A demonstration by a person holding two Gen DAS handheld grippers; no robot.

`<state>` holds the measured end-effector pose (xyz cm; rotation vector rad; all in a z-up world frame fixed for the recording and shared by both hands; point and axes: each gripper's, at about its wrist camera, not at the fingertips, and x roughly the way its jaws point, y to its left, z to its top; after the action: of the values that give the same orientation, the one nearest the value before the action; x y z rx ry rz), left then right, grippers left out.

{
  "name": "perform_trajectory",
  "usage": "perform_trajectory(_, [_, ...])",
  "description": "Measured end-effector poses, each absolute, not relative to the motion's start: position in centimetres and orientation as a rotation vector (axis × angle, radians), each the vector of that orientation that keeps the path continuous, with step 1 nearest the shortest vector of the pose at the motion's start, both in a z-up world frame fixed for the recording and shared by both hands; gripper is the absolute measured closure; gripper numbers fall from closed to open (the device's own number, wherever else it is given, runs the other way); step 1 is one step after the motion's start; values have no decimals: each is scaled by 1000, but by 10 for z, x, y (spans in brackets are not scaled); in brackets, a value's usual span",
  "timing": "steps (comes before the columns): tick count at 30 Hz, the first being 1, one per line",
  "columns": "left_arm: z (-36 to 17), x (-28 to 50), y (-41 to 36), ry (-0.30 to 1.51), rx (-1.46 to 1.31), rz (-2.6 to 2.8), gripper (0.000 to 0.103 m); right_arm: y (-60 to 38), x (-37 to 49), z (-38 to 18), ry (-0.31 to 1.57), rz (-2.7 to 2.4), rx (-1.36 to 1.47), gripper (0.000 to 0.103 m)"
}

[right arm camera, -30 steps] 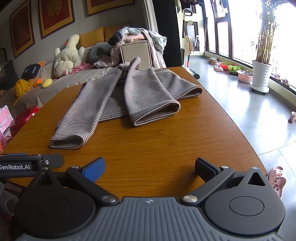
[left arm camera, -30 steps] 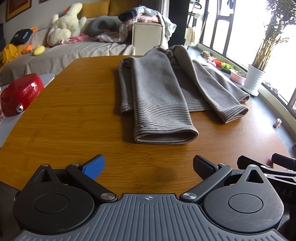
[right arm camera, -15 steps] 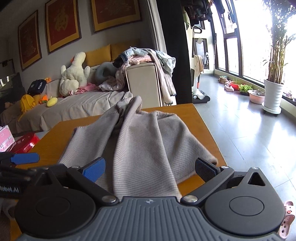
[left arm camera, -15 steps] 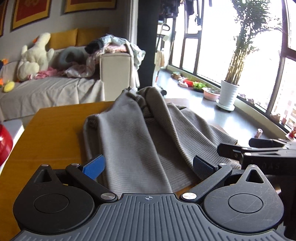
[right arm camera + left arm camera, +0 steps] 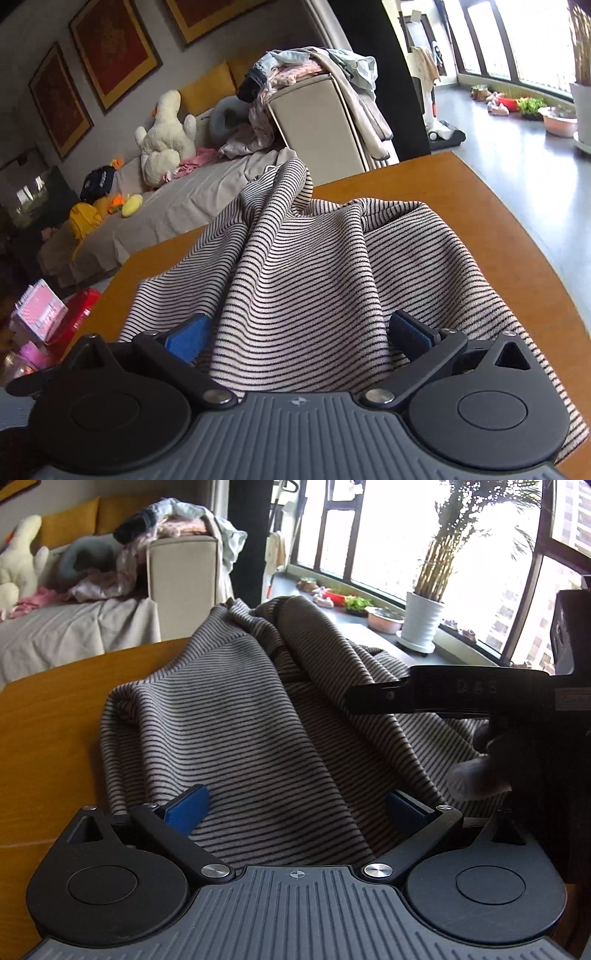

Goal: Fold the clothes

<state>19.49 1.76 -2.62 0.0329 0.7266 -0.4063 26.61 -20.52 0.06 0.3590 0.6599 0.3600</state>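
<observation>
The striped sweater [image 5: 258, 709] lies bunched on the wooden table [image 5: 55, 716], spreading ahead of both grippers. The left gripper [image 5: 297, 806] stands wide open, fabric between its blue pads, gripping nothing. The right gripper [image 5: 297, 332] is likewise spread wide around a sweater fold.

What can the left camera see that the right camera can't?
Only the left wrist view shows the right gripper from the side and the tall plant's white pot. Only the right wrist view shows the framed pictures and a pink toy box. Both show the striped garment between open fingers, the wooden table and the plush duck.
</observation>
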Motion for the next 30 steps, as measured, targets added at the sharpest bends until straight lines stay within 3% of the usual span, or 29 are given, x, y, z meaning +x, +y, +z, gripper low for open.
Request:
perform_trajectory(7, [-7,132,56,809,0,-534,0,-206,178,0,666,421,377,0])
perform_trajectory(11, [5,135,78,735,-61,-377,0,-210,174,0,665,427,419,0])
perform_trajectory(21, [-12,155,87,874,-248,-476,3,-217,178,-1,667,452,456,0])
perform_trajectory(22, [-12,155,85,872,-239,-472,15,-217,178,-1,667,452,454,0])
perform_trajectory(23, [-12,155,82,856,-206,-453,40,-216,178,-1,667,452,451,0])
perform_trajectory(24, [-10,154,79,845,-184,-434,57,-216,178,-1,667,451,448,0])
perform_trajectory(25, [-7,153,79,833,-181,-426,85,-215,178,0,667,450,445,0])
perform_trajectory(26, [-2,155,83,808,-191,-430,90,-214,178,0,666,448,442,0])
perform_trajectory(30, [50,174,129,594,-238,-320,91,-201,177,4,675,422,364,0])
